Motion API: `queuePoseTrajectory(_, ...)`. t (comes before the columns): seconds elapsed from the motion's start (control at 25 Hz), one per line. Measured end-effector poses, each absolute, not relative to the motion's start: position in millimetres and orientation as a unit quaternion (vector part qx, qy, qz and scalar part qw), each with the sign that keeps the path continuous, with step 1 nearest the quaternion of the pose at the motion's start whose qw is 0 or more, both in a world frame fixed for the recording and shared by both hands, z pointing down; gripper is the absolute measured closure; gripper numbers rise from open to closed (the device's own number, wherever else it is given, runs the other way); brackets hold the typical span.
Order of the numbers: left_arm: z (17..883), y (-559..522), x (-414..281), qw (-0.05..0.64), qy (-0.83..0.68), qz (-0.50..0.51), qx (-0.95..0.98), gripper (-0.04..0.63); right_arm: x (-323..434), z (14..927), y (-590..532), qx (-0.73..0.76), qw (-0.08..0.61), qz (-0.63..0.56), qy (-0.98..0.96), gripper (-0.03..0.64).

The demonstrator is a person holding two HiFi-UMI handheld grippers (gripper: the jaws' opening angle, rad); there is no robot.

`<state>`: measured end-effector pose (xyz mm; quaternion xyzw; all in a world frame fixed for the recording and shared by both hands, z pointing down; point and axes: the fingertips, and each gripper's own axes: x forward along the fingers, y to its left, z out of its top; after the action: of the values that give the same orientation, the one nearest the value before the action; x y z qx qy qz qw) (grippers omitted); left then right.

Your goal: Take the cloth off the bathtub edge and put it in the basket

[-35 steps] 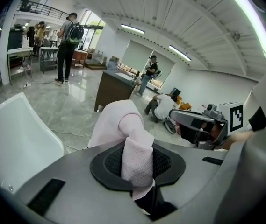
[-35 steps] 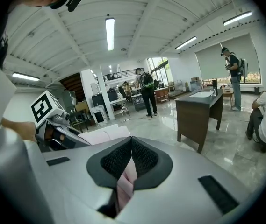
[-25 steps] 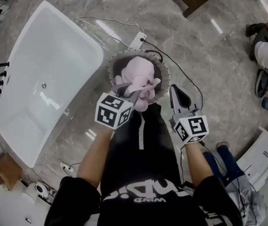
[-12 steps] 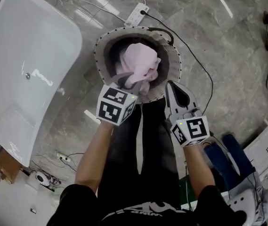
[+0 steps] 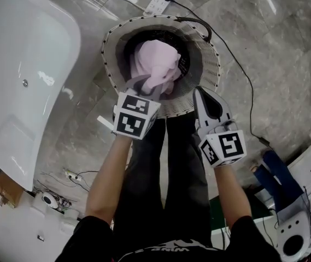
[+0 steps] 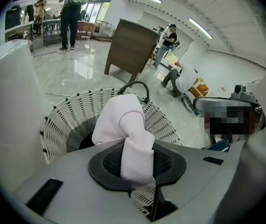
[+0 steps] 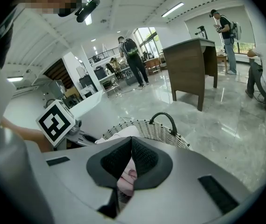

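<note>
A pink cloth [image 5: 156, 64] hangs inside the white wicker basket [image 5: 207, 83], bunched and reaching above the rim. My left gripper [image 5: 143, 87] is at the basket's near rim, shut on the cloth's lower end. In the left gripper view the cloth [image 6: 128, 129] runs down between the pads, still pinched; the jaws have just been opening slightly. My right gripper [image 5: 201, 95] hovers by the rim's right side, shut with nothing in it. In the right gripper view its pads meet, with the basket [image 7: 158, 130] just beyond. The white bathtub [image 5: 29, 53] stands at the left.
A white power strip [image 5: 159, 0] lies behind the basket, and its black cable [image 5: 237, 64] runs right across the marble floor. The person's dark trouser legs stand below the basket. A wooden cabinet [image 6: 133, 48] and several people are farther off.
Both grippers have come down toward the basket, which now looks larger and closer. The pink cloth has sunk deeper into it, still held by the left gripper.
</note>
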<state>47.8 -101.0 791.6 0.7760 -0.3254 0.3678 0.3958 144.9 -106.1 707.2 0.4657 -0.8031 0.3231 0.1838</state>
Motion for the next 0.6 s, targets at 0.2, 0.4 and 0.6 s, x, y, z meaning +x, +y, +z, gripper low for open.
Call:
queuePoseTrajectory(0.2, 800.4, -105.2, 39.4, 0.384, -0.353, 0.384, 0.762, 0.363, 143.5, 710.3, -105.0, 0.469, 0.189, 0.329, -0.798, 0.604)
queuePoseTrajectory(0.4, 800.7, -106.5, 40.9, 0.376, -0.348, 0.388, 0.766, 0.314, 139.0, 711.8, -105.3, 0.467, 0.194, 0.331, -0.797, 0.604)
queuePoseTrajectory(0.6, 801.9, -104.3, 38.4, 0.380, -0.351, 0.389, 0.762, 0.299, 133.9, 709.8, -107.7, 0.466, 0.193, 0.332, -0.797, 0.604)
